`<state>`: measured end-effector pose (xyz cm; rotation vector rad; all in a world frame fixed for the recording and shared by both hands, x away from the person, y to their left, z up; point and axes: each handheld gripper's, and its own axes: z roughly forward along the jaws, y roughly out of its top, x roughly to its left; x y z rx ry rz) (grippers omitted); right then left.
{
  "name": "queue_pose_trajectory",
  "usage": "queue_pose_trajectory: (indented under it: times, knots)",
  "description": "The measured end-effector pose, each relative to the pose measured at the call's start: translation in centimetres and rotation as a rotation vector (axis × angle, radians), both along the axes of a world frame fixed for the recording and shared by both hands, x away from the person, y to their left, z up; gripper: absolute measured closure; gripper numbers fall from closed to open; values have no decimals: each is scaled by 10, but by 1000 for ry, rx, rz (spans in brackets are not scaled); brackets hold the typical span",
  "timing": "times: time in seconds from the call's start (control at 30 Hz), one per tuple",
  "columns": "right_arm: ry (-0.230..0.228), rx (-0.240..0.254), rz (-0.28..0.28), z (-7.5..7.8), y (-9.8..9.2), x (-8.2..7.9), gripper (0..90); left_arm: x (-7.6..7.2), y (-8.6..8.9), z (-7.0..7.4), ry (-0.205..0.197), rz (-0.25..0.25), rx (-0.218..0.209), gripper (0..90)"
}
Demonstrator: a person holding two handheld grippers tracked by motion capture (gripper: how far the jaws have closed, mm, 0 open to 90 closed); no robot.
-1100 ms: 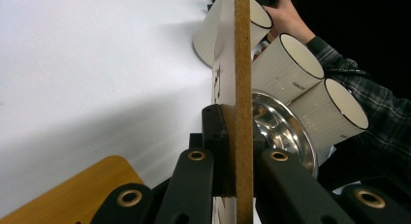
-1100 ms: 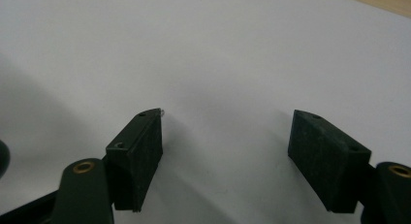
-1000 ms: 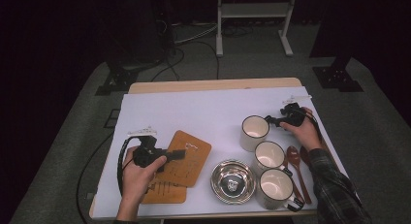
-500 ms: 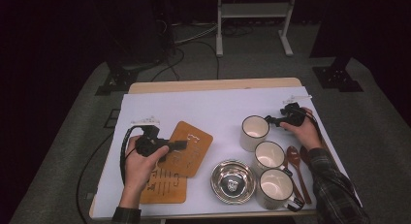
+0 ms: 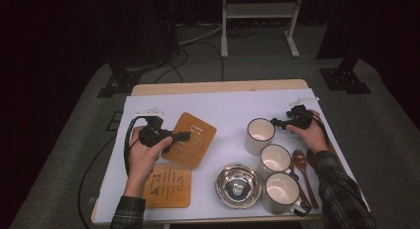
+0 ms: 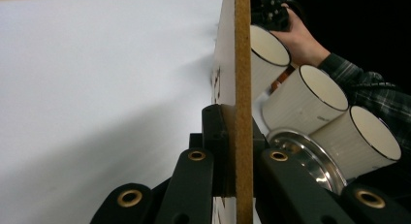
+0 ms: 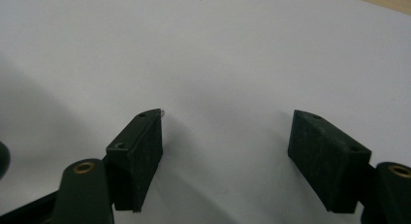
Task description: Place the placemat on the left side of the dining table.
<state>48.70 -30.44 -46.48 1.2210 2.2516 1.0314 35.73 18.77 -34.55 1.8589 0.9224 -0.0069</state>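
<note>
Nearest to me, at the front edge of the white table cover (image 5: 228,107), a flat wooden board with cut-out slots (image 5: 168,186) lies by my left forearm. To its right sit a shiny steel bowl (image 5: 237,185) and, beside that, the closest of three cream mugs (image 5: 281,192). Two dark red wooden spoons (image 5: 300,169) lie just right of the mugs, under my right sleeve.

A little farther in, my left tongs (image 5: 179,136) are clamped tight on the edge of a second wooden board (image 5: 190,140), which sits tilted over the cover with its near corner close above the first board. In the left gripper view that board (image 6: 242,78) stands edge-on between the two black jaws, pressed from both sides, with the mugs and bowl beyond it to the right.

The middle mug (image 5: 275,158) touches the near one. The far mug (image 5: 260,135) stands behind them.

Farthest on the right, my right tongs (image 5: 278,123) rest just beside the far mug's rim. In the right gripper view its jaws stand wide apart over bare white cover (image 7: 218,54), holding nothing.
</note>
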Motion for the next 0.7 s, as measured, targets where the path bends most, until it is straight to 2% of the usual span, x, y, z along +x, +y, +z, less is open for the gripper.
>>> queue_pose_trajectory:
  times: [0.3,0.7]
  knots:
    - [1,2,0,0,0,0,266,15,10,6,-32,25,9,862]
    - [-3,1,3,0,0,0,266,41,26,4,-44,45,10,863]
